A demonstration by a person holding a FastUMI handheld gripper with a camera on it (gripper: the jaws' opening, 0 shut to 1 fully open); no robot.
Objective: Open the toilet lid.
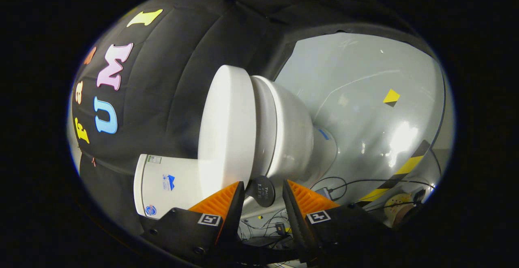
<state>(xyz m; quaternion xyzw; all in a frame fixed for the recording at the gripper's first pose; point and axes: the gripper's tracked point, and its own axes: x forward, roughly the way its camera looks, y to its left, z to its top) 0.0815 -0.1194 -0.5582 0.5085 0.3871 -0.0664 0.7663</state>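
Hovering near the closed toilet lid [227, 130], the fingers [221, 201] sat wide apart, empty, with its black tab [262, 191] between them reading "THIS TO LIFT".

Rolled sideways, seemingly near toilet [259, 130]

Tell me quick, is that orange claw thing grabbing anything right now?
Gripper: open, holding nothing; a dark round tab on the toilet lid sits between its fingertips, not pinched.

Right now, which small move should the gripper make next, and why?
Probably ease forward. The gripper is open, and the dark round tab by the closed lid sits between the fingertips, not yet pressed. Then shut on it.
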